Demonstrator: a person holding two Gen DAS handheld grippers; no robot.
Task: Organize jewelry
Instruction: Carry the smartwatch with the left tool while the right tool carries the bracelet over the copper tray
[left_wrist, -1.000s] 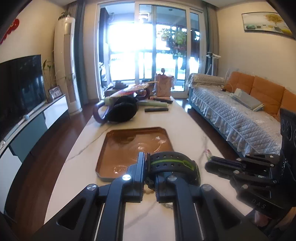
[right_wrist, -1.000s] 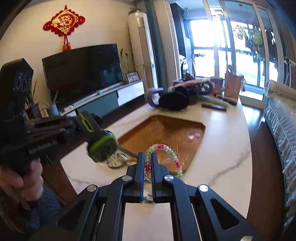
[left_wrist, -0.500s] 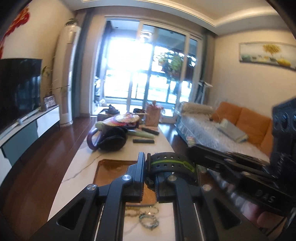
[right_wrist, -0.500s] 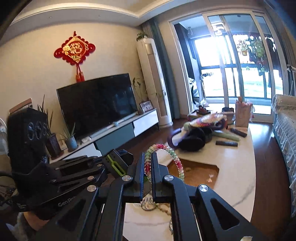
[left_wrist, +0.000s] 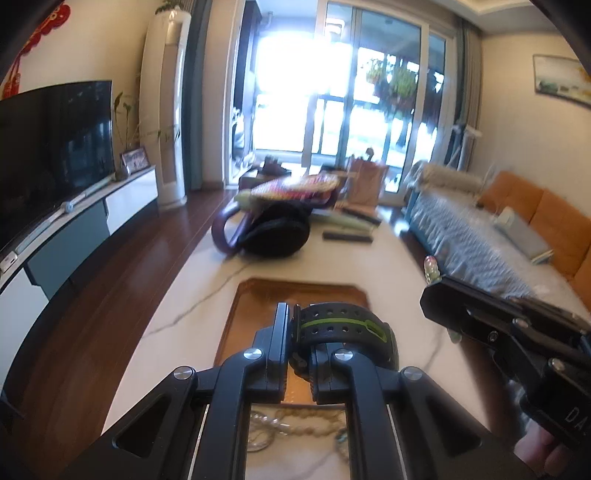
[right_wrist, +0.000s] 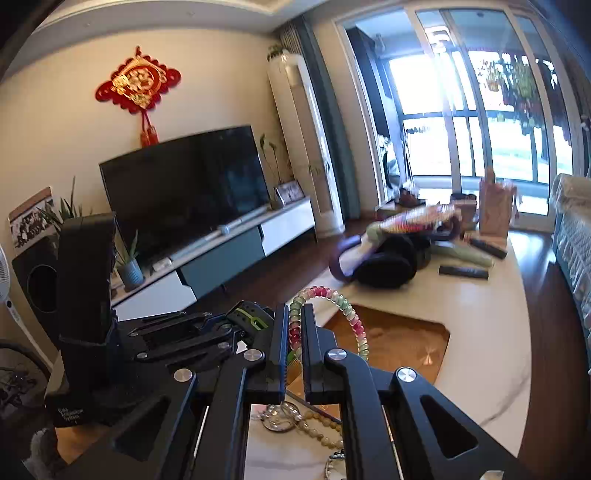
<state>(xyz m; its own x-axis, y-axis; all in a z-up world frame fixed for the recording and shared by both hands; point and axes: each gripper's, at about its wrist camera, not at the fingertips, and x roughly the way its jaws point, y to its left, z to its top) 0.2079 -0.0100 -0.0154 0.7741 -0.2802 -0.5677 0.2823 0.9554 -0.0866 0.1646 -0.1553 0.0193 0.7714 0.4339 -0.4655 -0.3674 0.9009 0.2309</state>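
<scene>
My left gripper (left_wrist: 298, 332) is shut on a black watch with a green stripe (left_wrist: 343, 328), held above the near edge of a copper tray (left_wrist: 258, 295). My right gripper (right_wrist: 293, 325) is shut on a pink, green and white beaded bracelet (right_wrist: 347, 314), also above the tray (right_wrist: 406, 343). The left gripper (right_wrist: 243, 325) shows in the right wrist view at the left; the right gripper (left_wrist: 439, 302) shows in the left wrist view at the right. More beads and a ring lie on the table below the grippers (left_wrist: 295, 424) (right_wrist: 295, 421).
A white marble table (left_wrist: 184, 314) carries black headphones (left_wrist: 273, 232), a purple handle, a colourful object and remotes (left_wrist: 347, 236) at its far end. A TV stand (left_wrist: 74, 221) is at the left, a sofa (left_wrist: 517, 229) at the right.
Both grippers rose with their items, the views tilting up off the table, then came back down over the near edge of the tray. Their holds have not changed.
</scene>
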